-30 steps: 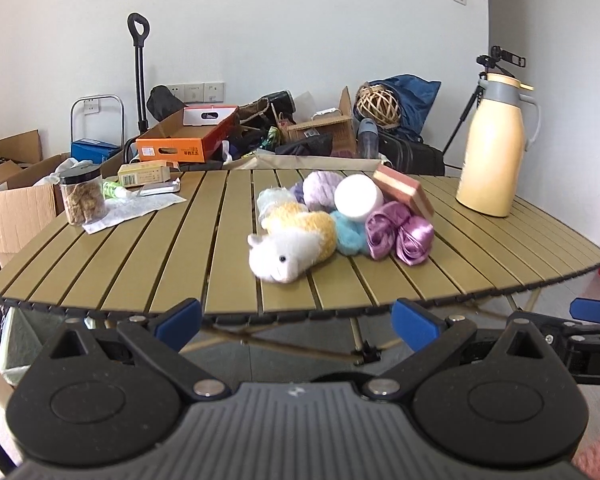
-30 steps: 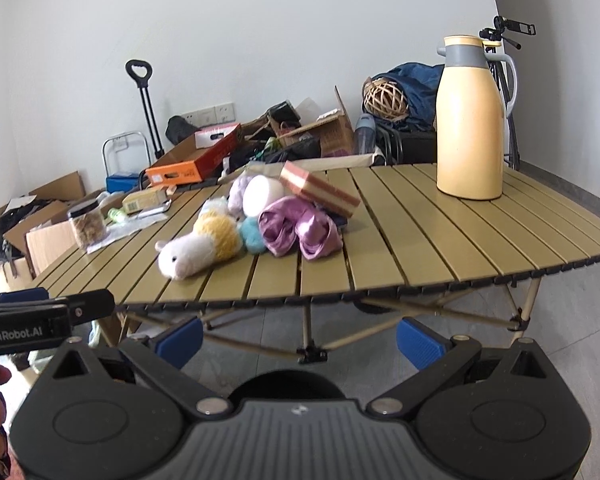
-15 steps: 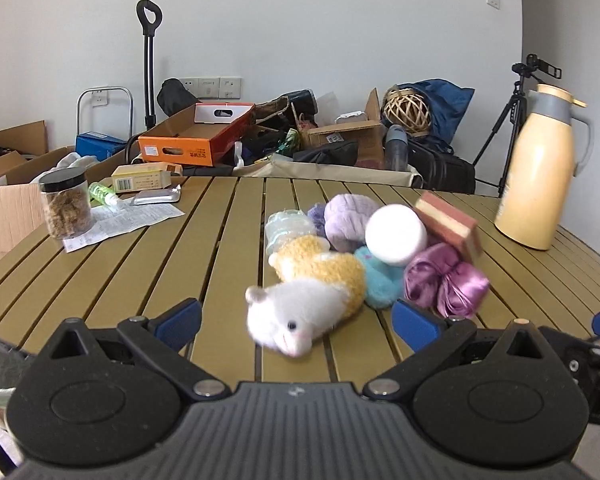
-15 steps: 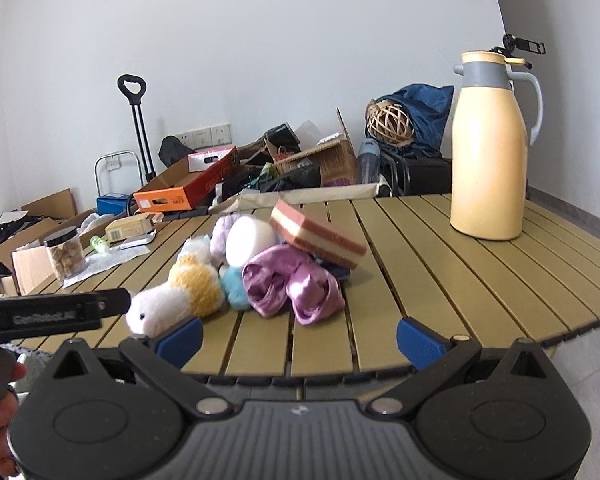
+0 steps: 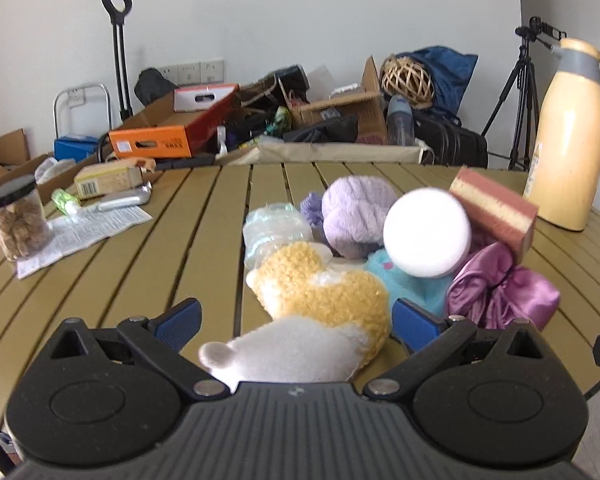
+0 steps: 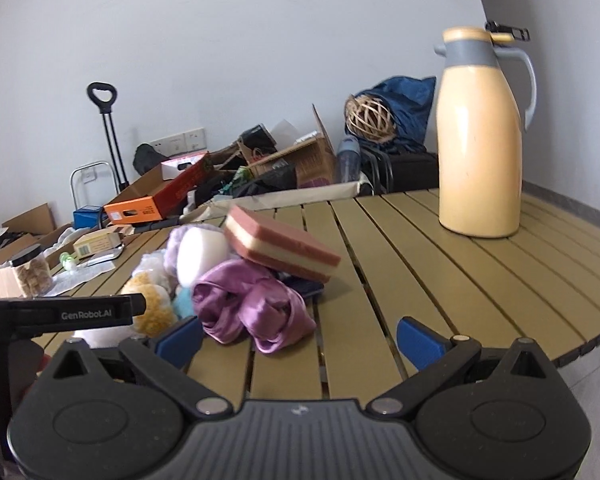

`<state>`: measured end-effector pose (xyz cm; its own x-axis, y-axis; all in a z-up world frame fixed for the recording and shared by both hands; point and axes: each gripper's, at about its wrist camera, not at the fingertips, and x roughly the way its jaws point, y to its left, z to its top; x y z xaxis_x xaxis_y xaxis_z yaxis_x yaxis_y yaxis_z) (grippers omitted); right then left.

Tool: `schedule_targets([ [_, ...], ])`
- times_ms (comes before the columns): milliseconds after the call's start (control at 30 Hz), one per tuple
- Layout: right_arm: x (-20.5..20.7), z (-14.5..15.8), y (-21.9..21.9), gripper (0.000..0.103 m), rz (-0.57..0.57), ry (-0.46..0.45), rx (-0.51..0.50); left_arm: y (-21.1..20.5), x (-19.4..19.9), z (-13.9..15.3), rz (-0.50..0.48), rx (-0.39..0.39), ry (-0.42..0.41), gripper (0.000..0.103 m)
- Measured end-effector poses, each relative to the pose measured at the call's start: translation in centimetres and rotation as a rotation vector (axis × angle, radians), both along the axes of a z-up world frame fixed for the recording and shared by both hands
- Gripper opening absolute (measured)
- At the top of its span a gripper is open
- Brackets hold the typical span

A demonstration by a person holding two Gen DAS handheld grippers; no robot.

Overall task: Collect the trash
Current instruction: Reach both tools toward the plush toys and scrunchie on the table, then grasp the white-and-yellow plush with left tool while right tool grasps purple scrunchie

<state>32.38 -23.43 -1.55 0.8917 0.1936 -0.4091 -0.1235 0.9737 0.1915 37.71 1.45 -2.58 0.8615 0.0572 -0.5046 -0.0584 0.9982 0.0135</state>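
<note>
The crushed plastic bottle, the likeliest piece of trash here, lies at the centre of my left view on the slatted table, wedged behind a yellow and white plush toy and touching a lilac woolly ball. Around it sits a heap: a white foam disc, a pink striped sponge, purple satin cloth. My left gripper is spread wide with the plush toy low between its blue fingertips, gripping nothing. My right gripper is open too, hovering at the table's near edge with the satin cloth just ahead of its left finger. At the left of the frame lie a paper leaflet, a snack jar and a small carton; a yellow jug stands upper right.

I judge this to be the approach step, nothing picked yet. Next I need to reach past the toy and close on the bottle without dragging the heap.
</note>
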Motion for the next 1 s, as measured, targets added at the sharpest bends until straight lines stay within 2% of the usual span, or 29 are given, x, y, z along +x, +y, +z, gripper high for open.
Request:
schedule_targets([
  [200,1.1,-2.2,-0.4,0.103,-0.011,0.025,0.001,0.1,1.9,-1.3,-0.004,-0.042,0.036,0.103],
  [333,1.7,-3.0,-0.9,0.103,-0.005,0.044,0.032,-0.5,2.3,-1.9,0.001,-0.015,0.033,0.103],
  [433,1.6,-3.0,-1.2,0.103,-0.016,0.032,0.036,-0.7,2.3,-2.1,-0.009,-0.005,0.022,0.093],
  [533,1.5,-2.9,-1.0,0.103,-0.026,0.014,0.020,-0.8,1.9,-1.8,-0.042,-0.036,0.011,0.073],
  [800,1.5,-2.9,-0.4,0.103,-0.026,0.006,0.017,-0.9,0.4,-1.6,-0.059,-0.039,-0.015,0.070],
  [1000,2.1,-2.6,0.4,0.103,-0.017,-0.011,0.024,-0.1,-1.1,-0.5,-0.034,-0.046,-0.054,0.070],
])
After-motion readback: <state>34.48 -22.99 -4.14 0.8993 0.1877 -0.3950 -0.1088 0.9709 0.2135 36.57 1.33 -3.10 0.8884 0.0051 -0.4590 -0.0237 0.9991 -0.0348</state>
